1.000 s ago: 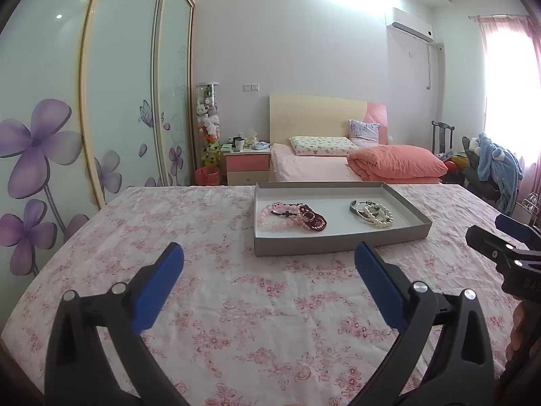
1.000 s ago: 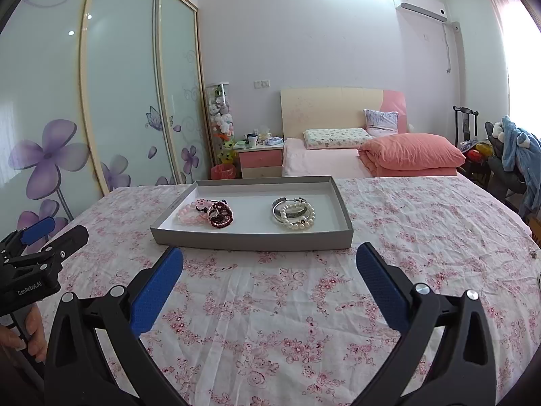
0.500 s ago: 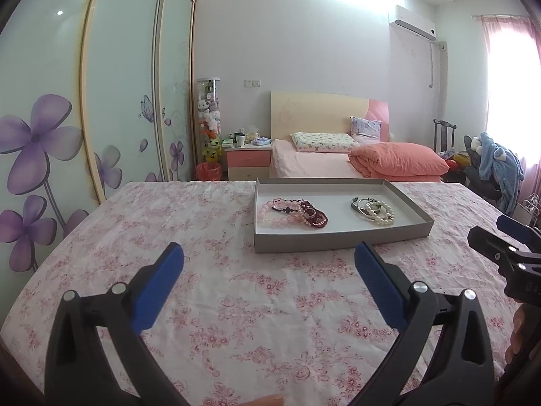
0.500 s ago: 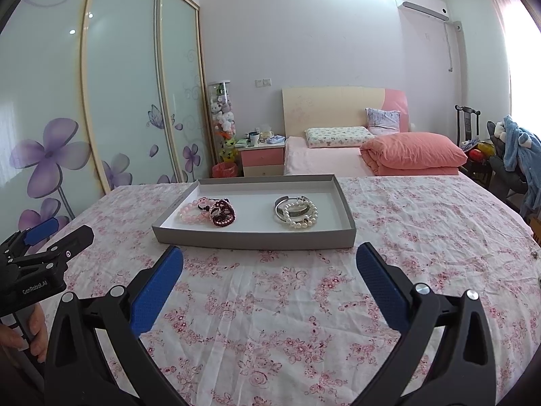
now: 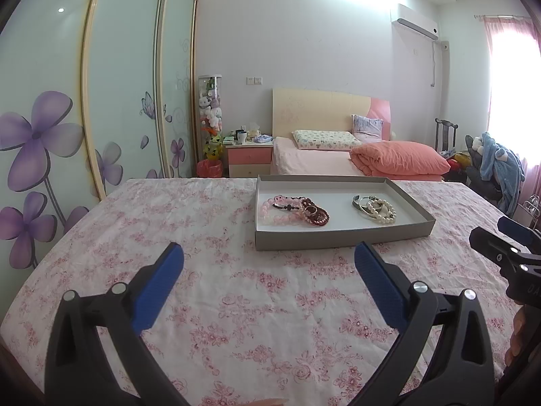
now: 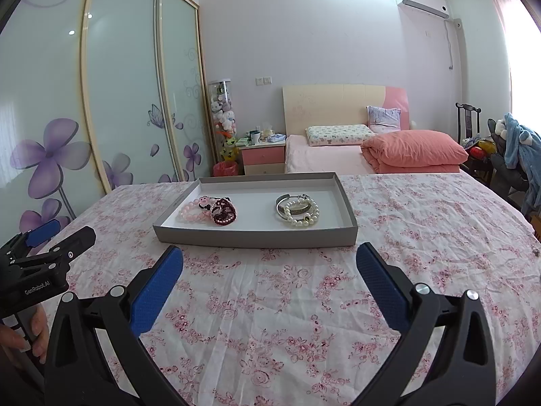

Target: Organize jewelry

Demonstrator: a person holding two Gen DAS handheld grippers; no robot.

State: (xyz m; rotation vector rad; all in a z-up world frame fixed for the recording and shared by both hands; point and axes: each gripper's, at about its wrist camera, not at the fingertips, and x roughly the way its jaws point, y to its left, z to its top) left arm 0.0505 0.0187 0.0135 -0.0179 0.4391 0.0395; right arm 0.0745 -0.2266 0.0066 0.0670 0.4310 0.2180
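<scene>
A shallow grey tray [image 5: 341, 237] [image 6: 257, 238] rests on the floral pink tablecloth [image 5: 236, 291]. Inside it, on the left, lie pink and dark red bead bracelets [image 5: 294, 210] [image 6: 213, 210]. On its right side sit a pearl bracelet and silver bangles [image 5: 374, 208] [image 6: 298, 210]. My left gripper [image 5: 268, 260] hovers open in front of the tray with nothing between its blue pads. My right gripper [image 6: 269, 260] is open too, just short of the tray's near wall. Each gripper also shows at the edge of the other view.
A bed with a salmon duvet [image 5: 399, 160] stands behind the table, with a pink nightstand [image 5: 249, 159] to its left. Sliding wardrobe doors with purple flowers [image 5: 44, 149] run along the left. A chair with blue clothing [image 5: 500, 172] stands at the right. A hand [image 6: 20, 335] holds the left gripper's handle.
Both views have tilted slightly, so the tray sits a little differently in frame. Both grippers stay open and empty.
</scene>
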